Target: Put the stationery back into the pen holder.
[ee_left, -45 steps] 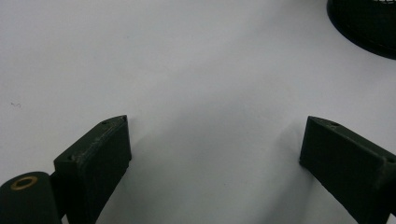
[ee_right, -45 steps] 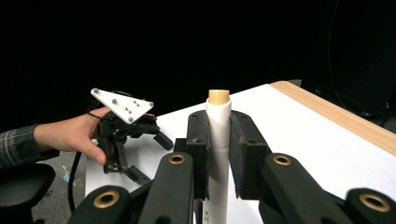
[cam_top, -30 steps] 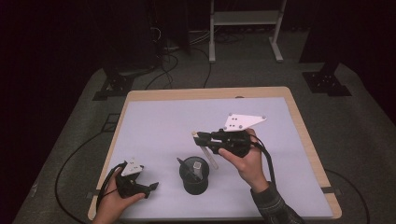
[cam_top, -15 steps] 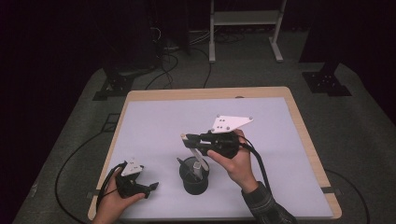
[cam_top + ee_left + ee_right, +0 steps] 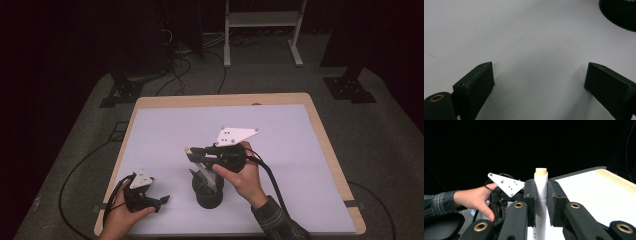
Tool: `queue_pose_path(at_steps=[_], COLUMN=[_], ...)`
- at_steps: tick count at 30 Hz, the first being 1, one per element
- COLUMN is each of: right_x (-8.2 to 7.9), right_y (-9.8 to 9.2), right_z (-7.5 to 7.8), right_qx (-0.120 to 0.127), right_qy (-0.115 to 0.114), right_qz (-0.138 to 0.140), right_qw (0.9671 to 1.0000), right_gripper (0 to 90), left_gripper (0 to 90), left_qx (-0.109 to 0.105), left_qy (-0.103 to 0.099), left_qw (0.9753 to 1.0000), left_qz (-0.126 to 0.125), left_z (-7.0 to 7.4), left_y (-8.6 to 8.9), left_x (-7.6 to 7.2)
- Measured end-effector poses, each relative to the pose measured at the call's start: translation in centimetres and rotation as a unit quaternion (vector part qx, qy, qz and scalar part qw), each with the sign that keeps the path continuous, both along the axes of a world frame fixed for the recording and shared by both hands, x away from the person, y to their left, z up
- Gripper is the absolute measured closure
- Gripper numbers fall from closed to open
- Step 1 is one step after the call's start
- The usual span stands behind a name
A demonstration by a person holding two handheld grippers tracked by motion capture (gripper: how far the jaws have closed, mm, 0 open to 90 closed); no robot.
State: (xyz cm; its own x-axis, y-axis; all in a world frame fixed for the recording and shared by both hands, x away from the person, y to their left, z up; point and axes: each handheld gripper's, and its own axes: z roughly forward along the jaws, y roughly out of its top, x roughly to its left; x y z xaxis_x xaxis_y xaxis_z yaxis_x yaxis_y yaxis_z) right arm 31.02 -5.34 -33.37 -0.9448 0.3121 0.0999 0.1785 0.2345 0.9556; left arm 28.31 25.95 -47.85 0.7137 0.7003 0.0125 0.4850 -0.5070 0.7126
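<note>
My right gripper (image 5: 194, 154) is shut on a white marker (image 5: 199, 158) with a tan end. It holds the marker just above a black mesh cup (image 5: 207, 192) near the table's front middle. In the right gripper view the marker (image 5: 541, 195) stands upright between the jaws of the right gripper (image 5: 541, 185), tan end up. My left gripper (image 5: 161, 200) rests low at the front left, left of the cup, and it is open. In the left gripper view the left gripper (image 5: 539, 68) has bare white surface between its jaws, and the cup's base (image 5: 621, 12) shows at the top right.
The table (image 5: 327, 155) has a white mat with a wooden rim. Past its far edge are a white stand (image 5: 260, 20), dark equipment and cables on the floor. In the right gripper view, the other hand (image 5: 474, 197) and its grey plate (image 5: 506, 185) lie beyond the jaws.
My right gripper has carried the marker leftward and toward the person, from right of the cup to just above it. The left gripper has stayed in place.
</note>
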Motion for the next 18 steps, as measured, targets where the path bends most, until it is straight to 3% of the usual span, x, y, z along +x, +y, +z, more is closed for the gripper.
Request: queue_pose_path(at_steps=[18], right_x=[-0.3], right_y=[0.7], right_z=[-1.9], right_qx=[-0.014], right_qy=[0.014], right_qz=[0.010], right_qw=[0.9997], right_gripper=[77.7], left_gripper=[7.8], left_qx=[-0.003], left_qy=[-0.001], left_qw=[1.0000], left_qz=[0.002], left_z=[0.0], left_y=[0.0], left_x=[0.0])
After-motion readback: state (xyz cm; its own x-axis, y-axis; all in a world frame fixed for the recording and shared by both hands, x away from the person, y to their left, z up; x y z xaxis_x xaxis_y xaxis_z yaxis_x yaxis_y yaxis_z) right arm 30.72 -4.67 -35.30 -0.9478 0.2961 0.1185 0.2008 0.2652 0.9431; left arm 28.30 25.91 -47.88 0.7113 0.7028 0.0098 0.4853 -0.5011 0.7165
